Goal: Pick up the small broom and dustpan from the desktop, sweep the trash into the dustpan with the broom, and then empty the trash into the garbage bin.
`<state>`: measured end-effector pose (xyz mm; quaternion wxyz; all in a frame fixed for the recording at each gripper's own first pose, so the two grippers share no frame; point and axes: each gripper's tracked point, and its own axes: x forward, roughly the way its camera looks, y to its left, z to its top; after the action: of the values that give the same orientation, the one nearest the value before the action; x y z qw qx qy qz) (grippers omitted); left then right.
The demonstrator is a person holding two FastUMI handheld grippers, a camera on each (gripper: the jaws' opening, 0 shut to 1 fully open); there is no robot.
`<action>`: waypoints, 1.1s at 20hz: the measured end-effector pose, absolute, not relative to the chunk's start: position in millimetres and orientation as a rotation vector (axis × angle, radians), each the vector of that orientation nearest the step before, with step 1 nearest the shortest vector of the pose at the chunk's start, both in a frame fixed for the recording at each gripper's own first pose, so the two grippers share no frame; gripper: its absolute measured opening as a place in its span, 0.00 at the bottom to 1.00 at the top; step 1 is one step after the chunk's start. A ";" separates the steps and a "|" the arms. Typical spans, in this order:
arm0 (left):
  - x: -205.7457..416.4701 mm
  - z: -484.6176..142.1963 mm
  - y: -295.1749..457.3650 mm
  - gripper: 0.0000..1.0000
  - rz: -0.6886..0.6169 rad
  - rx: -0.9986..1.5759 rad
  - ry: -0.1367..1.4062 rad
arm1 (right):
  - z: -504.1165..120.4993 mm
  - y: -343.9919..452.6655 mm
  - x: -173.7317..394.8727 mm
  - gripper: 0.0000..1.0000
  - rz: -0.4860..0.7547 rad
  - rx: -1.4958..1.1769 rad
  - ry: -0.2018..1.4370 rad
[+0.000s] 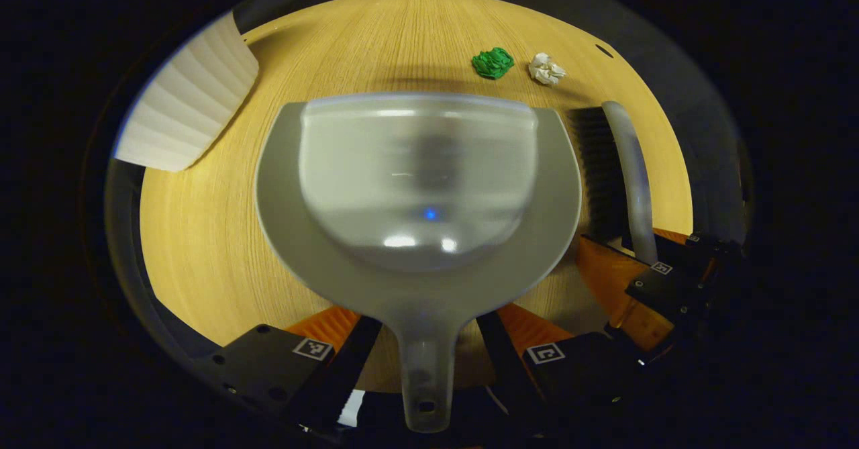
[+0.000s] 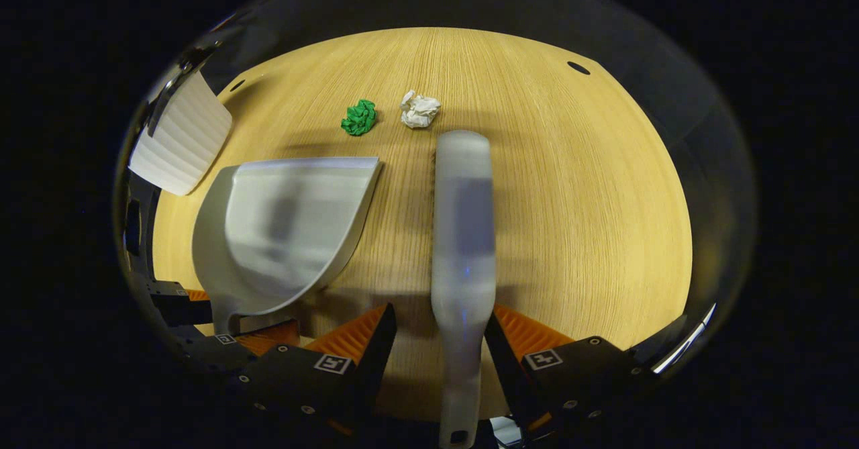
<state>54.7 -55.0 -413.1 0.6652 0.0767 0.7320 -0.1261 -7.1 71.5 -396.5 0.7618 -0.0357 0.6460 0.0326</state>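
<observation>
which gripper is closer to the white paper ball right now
Right, by a little. The right gripper straddles the broom, whose tip ends just short of the white paper ball. The left gripper straddles the dustpan handle, with the whole pan between it and the ball.

Right tool (image 2: 436,341) astride broom (image 2: 463,234) handle, contact unclear, dustpan (image 2: 288,227) leftward

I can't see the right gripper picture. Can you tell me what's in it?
The right gripper is open around a grey broom handle on a wooden desk. A grey dustpan lies left of it, with green and white paper balls beyond.
</observation>
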 end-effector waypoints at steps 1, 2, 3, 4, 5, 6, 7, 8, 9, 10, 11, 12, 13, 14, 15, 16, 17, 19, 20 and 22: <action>54.9 -405.9 -52.0 0.87 -0.285 0.202 1.663 | -398.3 69.3 -5.8 0.74 0.066 -0.093 1.409; 60.1 -406.0 -51.8 0.76 -0.279 0.223 1.669 | -399.9 67.5 -4.6 0.64 0.059 -0.100 1.415; 60.7 -411.2 -52.9 0.66 -0.266 0.223 1.673 | -399.9 64.3 -1.4 0.57 0.045 -0.098 1.413; 60.1 -411.4 -51.4 0.46 -0.268 0.224 1.680 | -398.4 63.9 -0.1 0.32 0.040 -0.081 1.420; 60.5 -410.6 -49.6 0.45 -0.269 0.220 1.688 | -398.6 63.6 0.2 0.25 0.042 -0.067 1.428; 60.2 -412.3 -49.3 0.41 -0.265 0.218 1.698 | -398.9 62.0 0.7 0.39 0.043 -0.063 1.434; 63.6 -411.3 -46.3 0.40 -0.269 0.220 1.700 | -398.8 59.9 1.5 0.28 0.044 -0.063 1.431; 67.2 -412.9 -43.9 0.36 -0.275 0.221 1.700 | -399.0 59.1 2.8 0.25 0.050 -0.066 1.430; 66.9 -412.1 -44.4 0.35 -0.276 0.220 1.703 | -399.3 59.8 1.3 0.24 0.069 -0.063 1.433; 67.8 -411.3 -44.6 0.34 -0.278 0.220 1.706 | -398.2 58.5 1.6 0.22 0.076 -0.062 1.433; 67.8 -409.9 -44.3 0.34 -0.289 0.229 1.703 | -399.3 53.8 2.4 0.21 0.073 -0.067 1.437; 71.2 -408.7 -43.7 0.32 -0.304 0.240 1.695 | -398.5 48.7 3.8 0.21 0.067 -0.072 1.444; 77.0 -408.3 -41.4 0.32 -0.321 0.244 1.686 | -396.6 46.0 6.7 0.21 0.065 -0.062 1.445; 82.5 -407.6 -38.7 0.32 -0.339 0.256 1.684 | -393.8 43.2 12.8 0.21 0.071 -0.053 1.441; 87.0 -408.1 -35.2 0.32 -0.359 0.265 1.681 | -393.3 39.0 20.3 0.21 0.075 -0.059 1.433; 91.2 -407.0 -30.9 0.32 -0.374 0.283 1.681 | -392.7 32.1 29.4 0.21 0.078 -0.080 1.423; 96.6 -403.4 -30.0 0.32 -0.388 0.299 1.677 | -393.2 26.4 39.2 0.21 0.087 -0.101 1.415; 109.7 -394.5 -26.7 0.32 -0.412 0.344 1.660 | -394.3 18.9 58.8 0.21 0.121 -0.129 1.419; 119.5 -390.0 -23.7 0.32 -0.420 0.372 1.653 | -394.9 15.6 70.5 0.21 0.147 -0.150 1.419; 132.4 -381.0 -23.2 0.32 -0.481 0.389 1.657 | -396.9 9.5 92.5 0.21 0.203 -0.212 1.413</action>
<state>132.4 -23.2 -381.0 0.6337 0.1702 0.7248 -0.2102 92.5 9.5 -396.9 0.7508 -0.0970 0.6467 0.0931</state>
